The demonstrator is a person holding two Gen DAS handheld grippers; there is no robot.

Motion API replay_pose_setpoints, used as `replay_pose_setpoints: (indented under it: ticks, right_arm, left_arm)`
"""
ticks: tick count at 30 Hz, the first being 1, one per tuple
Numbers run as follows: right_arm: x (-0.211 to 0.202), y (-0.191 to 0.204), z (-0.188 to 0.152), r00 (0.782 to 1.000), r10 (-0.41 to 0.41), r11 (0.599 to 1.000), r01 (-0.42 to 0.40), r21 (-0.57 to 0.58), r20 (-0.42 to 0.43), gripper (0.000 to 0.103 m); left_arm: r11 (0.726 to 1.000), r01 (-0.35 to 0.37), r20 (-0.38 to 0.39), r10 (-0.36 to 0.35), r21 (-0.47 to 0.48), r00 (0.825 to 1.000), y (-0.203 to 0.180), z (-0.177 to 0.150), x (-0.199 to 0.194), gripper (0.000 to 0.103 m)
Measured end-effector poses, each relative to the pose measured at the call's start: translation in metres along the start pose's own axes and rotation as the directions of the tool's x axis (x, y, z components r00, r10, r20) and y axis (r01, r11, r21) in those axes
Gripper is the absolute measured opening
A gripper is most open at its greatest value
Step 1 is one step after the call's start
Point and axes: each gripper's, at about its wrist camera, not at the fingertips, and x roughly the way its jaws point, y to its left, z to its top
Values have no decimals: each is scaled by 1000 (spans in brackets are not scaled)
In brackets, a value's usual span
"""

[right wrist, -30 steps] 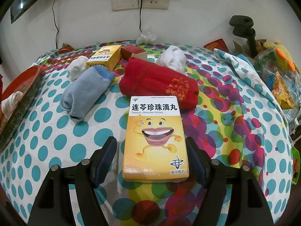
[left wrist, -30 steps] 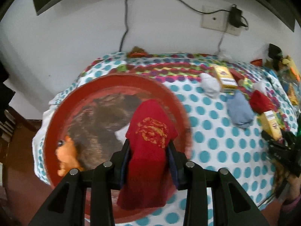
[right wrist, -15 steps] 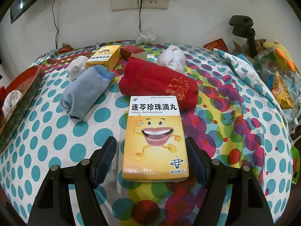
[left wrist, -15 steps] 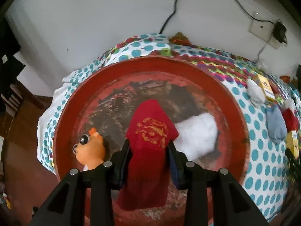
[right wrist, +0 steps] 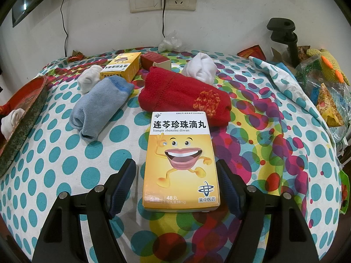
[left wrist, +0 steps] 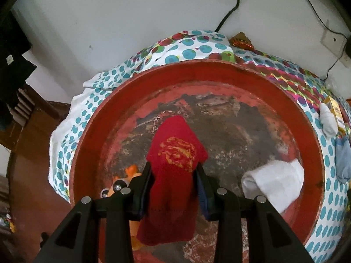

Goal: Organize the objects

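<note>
My left gripper [left wrist: 174,173] is shut on a red sock [left wrist: 175,164] with a gold emblem and holds it over the round red tray [left wrist: 219,74]. A white sock [left wrist: 274,182] and an orange toy [left wrist: 122,184] lie in the tray. My right gripper [right wrist: 176,175] is open, its jaws on either side of a yellow medicine box [right wrist: 179,164] lying flat on the dotted cloth. Beyond the box lie a red sock [right wrist: 182,92], a blue sock [right wrist: 98,107], two white socks [right wrist: 201,68] [right wrist: 88,80] and a second yellow box [right wrist: 121,66].
The tray's edge [right wrist: 28,118] shows at the left of the right wrist view. A small red box [right wrist: 154,60] lies at the back. A bag with a knitted toy [right wrist: 324,70] and a black clamp [right wrist: 285,32] stand at the right. Wall sockets with cables [right wrist: 162,0] are behind.
My left gripper has carried the red sock left and farther over the tray, so the white sock now lies to its right. The right gripper has not moved.
</note>
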Motion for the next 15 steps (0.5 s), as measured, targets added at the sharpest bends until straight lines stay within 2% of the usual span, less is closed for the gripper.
replay_pose_setpoints:
  ticks: [9, 15]
  right_arm:
    - [0, 1, 0, 1000, 0, 1000, 0, 0, 0, 72]
    - [0, 0, 0, 1000, 0, 1000, 0, 0, 0, 72]
  left_arm:
    - [999, -19, -8, 19, -25, 1000, 3, 7, 7, 42]
    - [1000, -29, 1, 29, -7, 1000, -1, 6, 3, 44]
